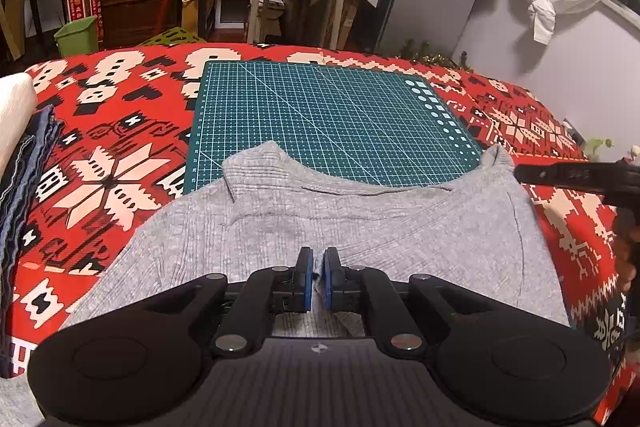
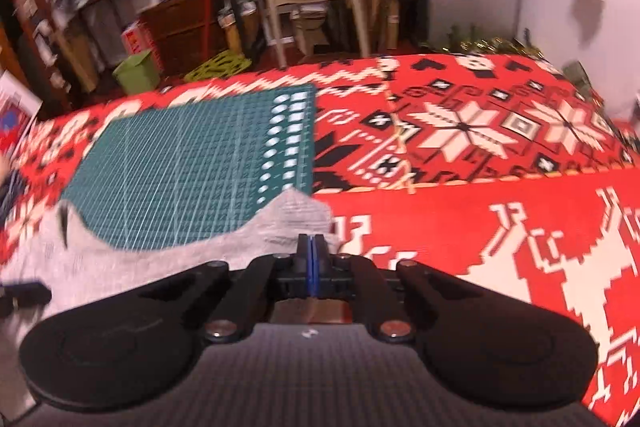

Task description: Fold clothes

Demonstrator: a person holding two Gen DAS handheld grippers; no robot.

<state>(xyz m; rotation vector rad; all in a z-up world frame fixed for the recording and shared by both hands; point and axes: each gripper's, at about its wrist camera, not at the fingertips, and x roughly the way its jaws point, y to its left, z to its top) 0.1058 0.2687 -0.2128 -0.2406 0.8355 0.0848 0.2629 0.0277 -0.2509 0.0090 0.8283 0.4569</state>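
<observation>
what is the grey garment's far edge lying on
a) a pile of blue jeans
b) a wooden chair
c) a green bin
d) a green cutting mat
d: in the left wrist view the grey garment has its collar edge spread over the near part of the green cutting mat, which lies on the red patterned cloth.

Left hand-held gripper (image 1: 318, 267) pointing forward and down, blue pads (image 1: 307, 281) nearly together with only a narrow gap, a little grey cloth pinched between them. Right hand-held gripper (image 2: 311, 253) also tilted forward and down, pads pressed fully together, nothing visible between them. In the left wrist view, right hand-held gripper's black finger entering from the right edge.
</observation>
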